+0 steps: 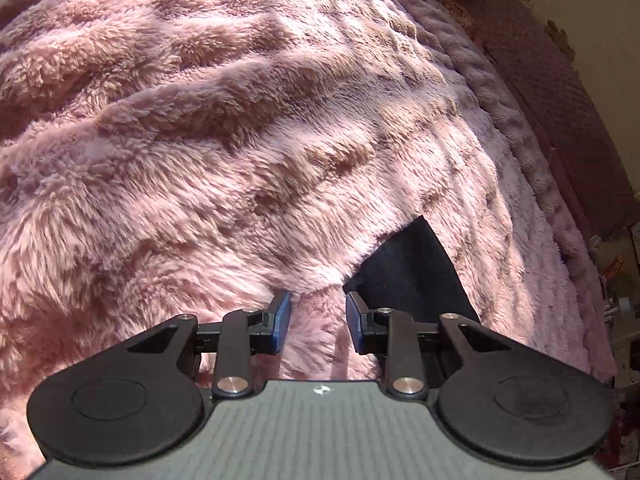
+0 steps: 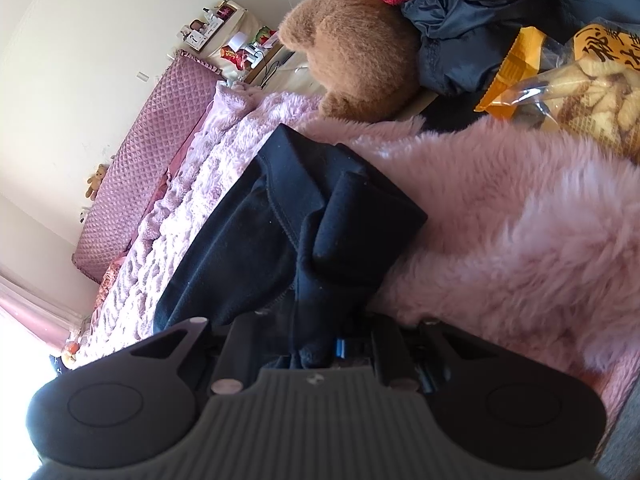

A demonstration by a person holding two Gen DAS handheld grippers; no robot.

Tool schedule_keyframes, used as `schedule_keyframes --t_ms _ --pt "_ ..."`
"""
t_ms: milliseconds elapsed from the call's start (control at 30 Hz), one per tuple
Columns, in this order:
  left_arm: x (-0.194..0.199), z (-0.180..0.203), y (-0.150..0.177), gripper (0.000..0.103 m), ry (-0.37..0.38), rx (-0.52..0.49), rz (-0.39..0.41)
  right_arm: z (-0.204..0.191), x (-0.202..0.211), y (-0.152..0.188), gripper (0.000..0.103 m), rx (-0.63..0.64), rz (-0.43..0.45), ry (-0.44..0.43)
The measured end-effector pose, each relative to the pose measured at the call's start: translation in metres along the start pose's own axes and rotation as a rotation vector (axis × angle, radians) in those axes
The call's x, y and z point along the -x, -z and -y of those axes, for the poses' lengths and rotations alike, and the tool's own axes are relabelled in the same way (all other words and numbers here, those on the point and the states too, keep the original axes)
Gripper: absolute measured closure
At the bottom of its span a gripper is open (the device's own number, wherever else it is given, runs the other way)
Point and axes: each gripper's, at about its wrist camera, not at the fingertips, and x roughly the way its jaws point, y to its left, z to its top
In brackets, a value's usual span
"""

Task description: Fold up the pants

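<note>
Both views are brightly daylit. In the left wrist view, hard sunlight rakes the pink blanket [image 1: 240, 128], throwing dappled shadow bands across its pile; focus is sharp. Fisheye curvature bends the edges, strongest at 3 o'clock, and the corners darken. In the right wrist view, a blown-out white glare sits at 8 o'clock. The fur at 3 o'clock is smeared and soft. The dark pants [image 2: 288, 232] hold little detail.
</note>
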Motion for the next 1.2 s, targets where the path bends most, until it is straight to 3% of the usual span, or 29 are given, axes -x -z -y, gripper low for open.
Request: schedule_keyframes --t_ms 33,133,200,267,333,367,467,533,567,633,700,733,767,800,833,933,1067,1200 --pt "0.000 -0.004 0.007 0.046 0.092 0.016 -0.008 0.000 0.000 0.000 0.092 -0.002 -0.002 -0.001" --pt "-0.010 -0.005 0.024 0.036 0.278 0.013 -0.082 0.001 -0.001 -0.001 0.090 -0.008 -0.011 -0.011" --pt "-0.019 0.002 0.033 0.034 0.292 -0.031 -0.108 0.003 -0.002 -0.003 0.088 -0.021 -0.016 -0.021" --pt "-0.025 0.011 0.042 0.034 0.245 -0.080 -0.075 0.004 -0.002 -0.005 0.087 -0.025 -0.019 -0.026" --pt "-0.030 0.014 0.043 0.034 0.264 -0.072 -0.059 0.003 -0.002 -0.004 0.087 -0.017 -0.019 -0.025" --pt "-0.033 0.013 0.042 0.036 0.282 -0.053 -0.052 0.002 -0.002 -0.004 0.087 -0.013 -0.018 -0.025" --pt "-0.044 0.010 0.033 0.061 0.321 0.034 -0.021 0.003 -0.003 -0.004 0.087 -0.013 -0.018 -0.024" --pt "-0.051 0.012 0.029 0.092 0.322 0.082 0.006 0.002 -0.003 -0.004 0.087 -0.010 -0.016 -0.023" --pt "-0.053 0.012 0.028 0.092 0.318 0.099 0.017 0.002 -0.004 -0.005 0.086 -0.009 -0.013 -0.024" --pt "-0.058 0.017 0.028 0.093 0.294 0.118 0.047 0.002 -0.008 -0.006 0.074 -0.022 -0.015 -0.053" --pt "-0.057 0.024 0.031 0.095 0.256 0.087 0.077 0.001 -0.013 -0.009 0.046 -0.030 -0.030 -0.111" --pt "-0.055 0.028 0.034 0.096 0.235 0.057 0.097 -0.002 -0.014 -0.010 0.043 -0.016 -0.027 -0.120" --pt "-0.053 0.030 0.034 0.096 0.223 0.045 0.107 -0.006 -0.014 -0.010 0.044 0.009 -0.020 -0.113" --pt "-0.051 0.031 0.035 0.097 0.216 0.047 0.111 -0.010 -0.015 -0.010 0.062 0.038 -0.011 -0.094" --pt "-0.048 0.030 0.035 0.097 0.210 0.064 0.113 -0.013 -0.015 -0.009 0.093 0.067 -0.001 -0.054" --pt "-0.033 0.032 0.034 0.097 0.196 0.083 0.124 -0.006 -0.013 -0.012 0.099 -0.010 -0.008 -0.081" --pt "-0.002 0.049 0.031 0.097 0.155 -0.004 0.141 -0.006 -0.004 -0.015 0.099 -0.071 -0.004 -0.117" --pt "0.033 0.059 0.026 0.097 0.134 -0.029 0.146 -0.007 0.005 -0.022 0.099 -0.166 -0.015 -0.168"
